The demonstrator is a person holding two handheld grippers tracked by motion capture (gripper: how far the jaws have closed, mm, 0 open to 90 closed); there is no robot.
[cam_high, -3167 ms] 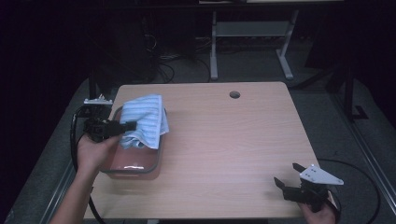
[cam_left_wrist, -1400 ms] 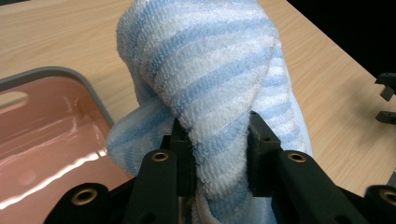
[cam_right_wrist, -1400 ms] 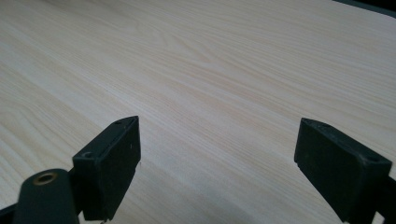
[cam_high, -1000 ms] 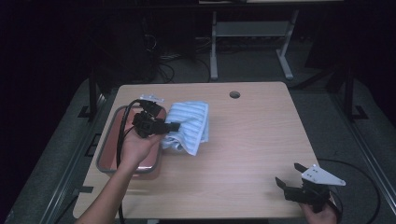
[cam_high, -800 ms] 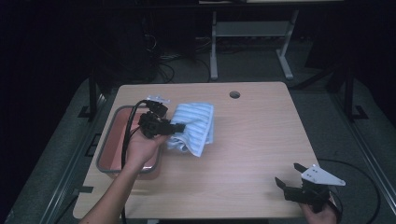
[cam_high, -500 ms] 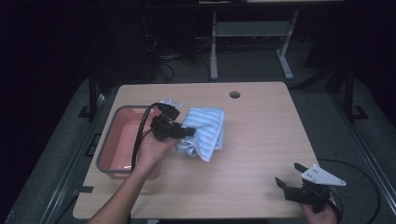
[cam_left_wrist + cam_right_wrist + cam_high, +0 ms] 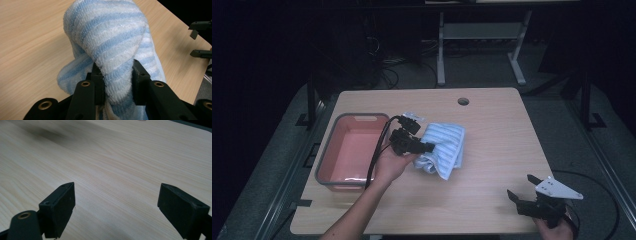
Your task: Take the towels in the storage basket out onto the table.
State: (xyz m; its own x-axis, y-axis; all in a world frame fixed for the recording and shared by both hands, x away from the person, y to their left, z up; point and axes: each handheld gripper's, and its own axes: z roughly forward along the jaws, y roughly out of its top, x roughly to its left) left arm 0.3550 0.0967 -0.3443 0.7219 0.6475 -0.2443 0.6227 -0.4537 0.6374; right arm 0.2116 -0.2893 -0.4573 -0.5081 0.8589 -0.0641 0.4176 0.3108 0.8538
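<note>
while the left gripper (image 7: 115, 75) clenches it, the towel (image 7: 443, 149) bunches between both fingers (image 7: 98, 82).
right gripper (image 7: 116, 210), near right, gapes over bare table (image 7: 492, 125).

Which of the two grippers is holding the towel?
The left gripper, shut on the striped towel beside the bin; the right gripper is open and empty.

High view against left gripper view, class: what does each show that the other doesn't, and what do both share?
High view alone: the red tub, now bare inside, and the person's forearm. Left gripper view alone: the left gripper with its jaws pinching a bunched fold of cloth. Both: the blue striped towel, the wooden table and the right gripper, open at the table's edge.
</note>
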